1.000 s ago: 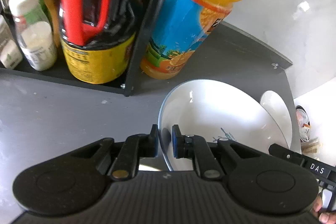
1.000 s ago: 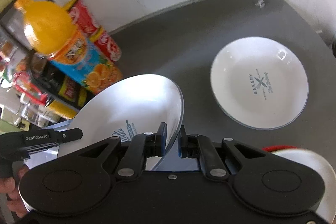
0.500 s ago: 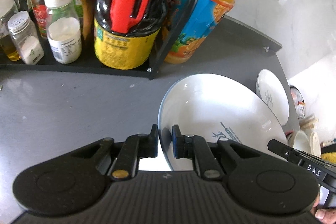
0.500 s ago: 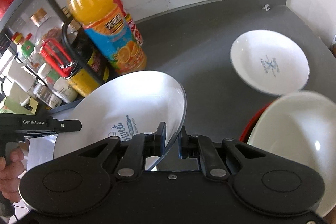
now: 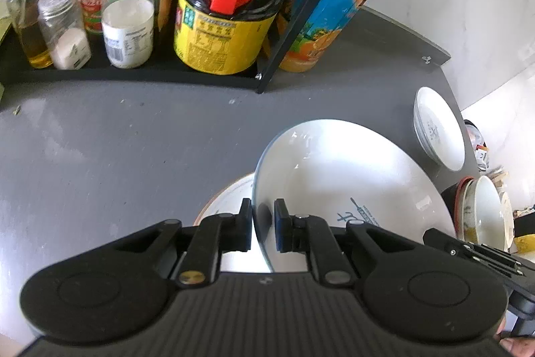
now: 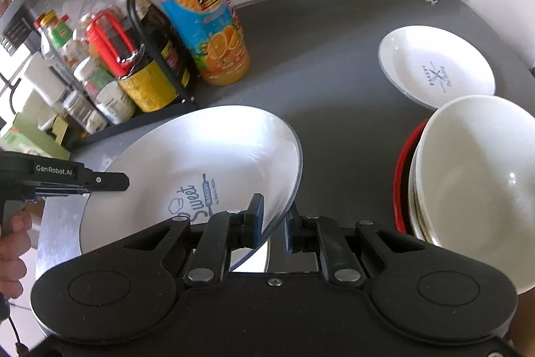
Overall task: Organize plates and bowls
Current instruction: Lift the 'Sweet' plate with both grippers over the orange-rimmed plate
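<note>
— Above the grey counter (image 6: 334,82), both grippers pinch one white plate (image 6: 200,169), tilted: left gripper (image 5: 262,225) on its left rim, right gripper (image 6: 272,223) on the right.

— Room around it?

— Open counter toward the second plate (image 6: 434,69). Stacked bowls (image 6: 468,176) sit close right; another dish (image 5: 230,199), perhaps a bowl, lies underneath.

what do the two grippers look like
Both are matte black plastic. Each has a ribbed body, two round lobes, and linkage arms with silver or brass pivot pins ending in short flat fingers. The left gripper has black pads; seen from the right wrist, its handle reads "GenRobot.AI" in white. The right gripper has dark blue pads. No sleeves show.
</note>
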The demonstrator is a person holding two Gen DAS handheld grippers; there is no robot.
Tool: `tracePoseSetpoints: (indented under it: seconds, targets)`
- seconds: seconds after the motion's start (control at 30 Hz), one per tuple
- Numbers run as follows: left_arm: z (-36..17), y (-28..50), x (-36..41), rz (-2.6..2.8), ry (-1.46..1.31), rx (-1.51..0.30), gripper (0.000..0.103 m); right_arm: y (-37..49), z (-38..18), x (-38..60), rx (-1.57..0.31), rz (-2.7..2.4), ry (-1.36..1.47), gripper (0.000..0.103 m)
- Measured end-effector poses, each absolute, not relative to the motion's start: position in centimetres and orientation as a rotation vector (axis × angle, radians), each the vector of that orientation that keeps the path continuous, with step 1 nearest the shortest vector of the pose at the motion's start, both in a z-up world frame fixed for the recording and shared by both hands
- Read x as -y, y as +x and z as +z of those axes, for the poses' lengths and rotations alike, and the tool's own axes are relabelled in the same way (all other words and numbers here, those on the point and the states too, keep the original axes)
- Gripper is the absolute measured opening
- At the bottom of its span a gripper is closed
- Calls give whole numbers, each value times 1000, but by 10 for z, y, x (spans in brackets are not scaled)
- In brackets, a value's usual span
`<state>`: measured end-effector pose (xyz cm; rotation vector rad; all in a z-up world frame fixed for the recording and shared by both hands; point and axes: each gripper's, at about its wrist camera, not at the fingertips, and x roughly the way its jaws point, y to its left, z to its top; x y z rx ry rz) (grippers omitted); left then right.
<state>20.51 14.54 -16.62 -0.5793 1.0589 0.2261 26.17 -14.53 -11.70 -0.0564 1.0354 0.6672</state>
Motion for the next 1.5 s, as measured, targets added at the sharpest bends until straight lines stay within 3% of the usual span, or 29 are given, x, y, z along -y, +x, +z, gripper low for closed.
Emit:
tracePoseSetpoints:
  seconds: [1.17,1.5]
  targets:
    - [-195,162,-141,279,-552,-1108,12,218,-144,137,-1055,670,-165,13]
    - [-199,163,-139,282,-513,-1104,14,220,-147,140,-1139,667,-122,15]
